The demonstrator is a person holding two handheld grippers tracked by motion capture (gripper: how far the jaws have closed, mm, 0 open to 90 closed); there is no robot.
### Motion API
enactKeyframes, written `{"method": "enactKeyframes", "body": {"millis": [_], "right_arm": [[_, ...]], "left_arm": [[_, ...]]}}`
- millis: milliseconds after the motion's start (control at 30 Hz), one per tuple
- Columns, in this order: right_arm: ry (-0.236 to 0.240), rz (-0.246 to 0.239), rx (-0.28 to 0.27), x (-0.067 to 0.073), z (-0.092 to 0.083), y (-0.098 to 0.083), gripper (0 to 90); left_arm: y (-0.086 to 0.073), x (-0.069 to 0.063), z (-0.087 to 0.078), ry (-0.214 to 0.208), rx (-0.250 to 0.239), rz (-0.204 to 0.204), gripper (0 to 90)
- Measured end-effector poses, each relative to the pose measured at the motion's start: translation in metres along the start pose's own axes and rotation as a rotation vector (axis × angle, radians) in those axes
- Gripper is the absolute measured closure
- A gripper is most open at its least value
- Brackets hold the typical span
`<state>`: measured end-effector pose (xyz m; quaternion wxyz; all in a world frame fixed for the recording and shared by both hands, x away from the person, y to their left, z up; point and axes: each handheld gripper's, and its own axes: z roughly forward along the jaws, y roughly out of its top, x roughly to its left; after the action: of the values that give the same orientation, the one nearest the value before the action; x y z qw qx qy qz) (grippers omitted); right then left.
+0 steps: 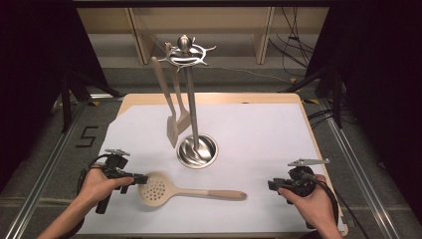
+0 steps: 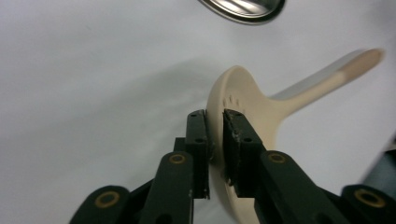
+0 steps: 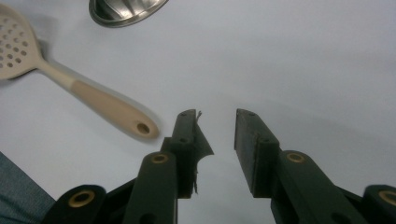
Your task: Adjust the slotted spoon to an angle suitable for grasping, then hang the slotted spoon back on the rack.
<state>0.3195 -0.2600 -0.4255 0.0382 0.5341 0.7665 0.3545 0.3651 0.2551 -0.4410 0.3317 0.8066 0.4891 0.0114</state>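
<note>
A beige slotted spoon [image 1: 164, 190] lies on the white sheet at the front left, its handle pointing right. My left gripper [image 1: 141, 179] is at the left rim of the spoon's head. In the left gripper view the spoon [image 2: 254, 109] stands tilted on edge, and its rim sits between the jaws of the left gripper [image 2: 215, 116] with a thin gap beside the left pad. My right gripper [image 1: 271, 185] is held at the front right with nothing in it. In its own view the right gripper [image 3: 215, 116] stands open, and the spoon [image 3: 93, 100] looks blurred.
A steel utensil stand [image 1: 191, 94] rises from a round base [image 1: 185, 155] at the table's middle. Two wooden spatulas [image 1: 171, 112] hang from its top ring. The base's rim appears in both gripper views [image 2: 243, 9] [image 3: 126, 14]. The table's wooden edge [image 1: 308, 129] runs along the right.
</note>
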Motion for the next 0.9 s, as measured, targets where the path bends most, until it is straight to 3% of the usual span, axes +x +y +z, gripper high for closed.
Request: {"method": "enactKeyframes", "body": {"millis": [33,67,100,167,200,233,300,367,400,467,533,600,667,700,733,800,833,867,900], "right_arm": [[-0.020,0.003,-0.011,0.001,0.001,0.000,69.4],[0.027,0.006,0.018,-0.001,-0.002,0.000,69.3],[0.024,-0.021,-0.004,-0.002,-0.001,0.000,69.0],[0.020,-0.003,0.006,-0.003,-0.003,0.000,68.6],[0.023,-0.043,-0.024,-0.006,-0.002,0.000,68.4],[0.023,0.002,0.005,-0.004,-0.004,0.000,68.1],[0.012,-0.028,-0.016,-0.007,-0.003,0.000,67.7],[0.016,0.001,0.001,-0.007,-0.005,-0.001,67.5],[0.019,-0.046,-0.029,-0.010,-0.003,-0.001,67.5],[0.011,-0.017,-0.012,-0.007,-0.005,-0.001,67.5],[0.004,-0.039,-0.026,-0.008,-0.005,-0.002,67.4],[0.003,-0.043,-0.026,-0.007,-0.006,-0.001,67.5],[0.000,-0.049,-0.027,-0.006,-0.005,0.000,67.8],[0.006,-0.050,-0.025,-0.005,-0.005,0.001,68.0],[0.004,-0.046,-0.020,-0.004,-0.005,0.002,68.3],[-0.007,-0.064,-0.025,-0.004,-0.004,0.003,69.4],[-0.055,-0.069,-0.063,-0.003,0.000,0.003,69.9],[-0.010,-0.079,-0.017,-0.005,-0.003,0.004,70.3],[-0.007,-0.084,-0.021,-0.006,-0.002,0.004,70.8]], "left_arm": [[0.002,-0.002,-0.002,0.022,-0.047,0.021,70.0],[0.004,-0.003,-0.005,0.041,-0.059,0.047,65.6],[0.007,-0.006,-0.009,0.076,-0.084,0.088,62.7],[0.013,-0.013,-0.019,0.126,-0.130,0.196,56.9],[0.016,-0.016,-0.023,0.136,-0.144,0.253,55.6],[0.019,-0.023,-0.026,0.136,-0.181,0.280,54.7],[0.025,-0.035,-0.027,0.123,-0.200,0.337,51.9],[0.029,-0.046,-0.023,0.099,-0.193,0.377,48.7],[0.030,-0.051,-0.019,0.085,-0.191,0.389,47.3],[0.031,-0.058,-0.010,0.067,-0.169,0.421,45.9],[0.032,-0.062,-0.003,0.038,-0.154,0.440,44.7],[0.033,-0.066,0.001,0.049,-0.151,0.484,44.0],[0.034,-0.071,0.005,0.033,-0.133,0.493,43.5],[0.035,-0.073,0.005,0.087,-0.140,0.531,43.6],[0.035,-0.075,0.007,0.072,-0.131,0.535,43.7],[0.035,-0.082,0.014,-0.013,-0.097,0.536,44.4],[0.035,-0.085,0.017,-0.027,-0.090,0.549,44.6],[0.036,-0.087,0.019,-0.020,-0.066,0.569,44.9],[0.037,-0.090,0.022,-0.025,-0.056,0.582,45.3]]}}
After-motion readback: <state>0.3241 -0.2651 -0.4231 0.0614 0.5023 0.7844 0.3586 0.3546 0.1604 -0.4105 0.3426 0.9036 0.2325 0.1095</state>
